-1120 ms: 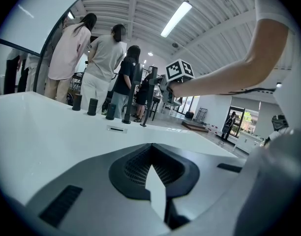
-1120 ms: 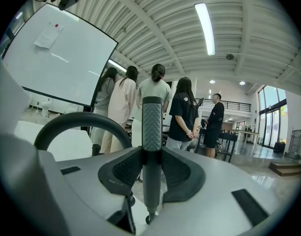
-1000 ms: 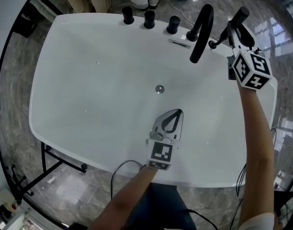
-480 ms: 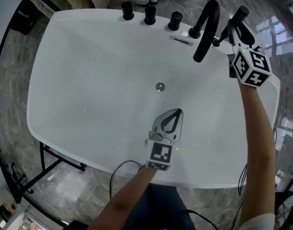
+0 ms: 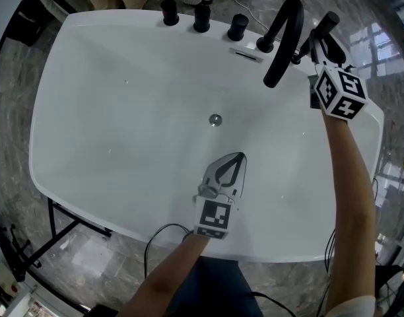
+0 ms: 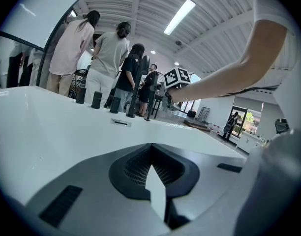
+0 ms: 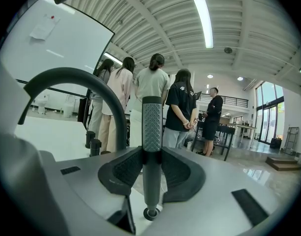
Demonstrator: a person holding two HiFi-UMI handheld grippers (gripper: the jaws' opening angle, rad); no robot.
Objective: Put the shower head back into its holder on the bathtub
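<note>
The shower head (image 7: 151, 127), a slim black wand, stands upright between my right gripper's (image 7: 151, 168) pads, which are shut on it. Its lower end sits at the small round holder (image 7: 150, 213) on the bathtub's rim. In the head view the right gripper (image 5: 323, 43) is at the tub's far right corner, with the shower head (image 5: 329, 22) sticking up beside the black arched spout (image 5: 284, 38). My left gripper (image 5: 238, 157) hovers over the white bathtub (image 5: 63, 177) near its front edge. Seen in its own view, the left gripper (image 6: 153, 173) is shut with nothing in it.
Three black knobs (image 5: 201, 17) line the tub's far rim, left of the spout. A drain (image 5: 215, 119) sits in the middle of the basin. Several people (image 7: 155, 107) stand beyond the far rim. A black metal stand (image 5: 70, 223) and a cable (image 5: 159, 240) lie by the front left.
My right gripper has sunk slightly with the shower head in it, near the spout. The left gripper has stayed where it was.
</note>
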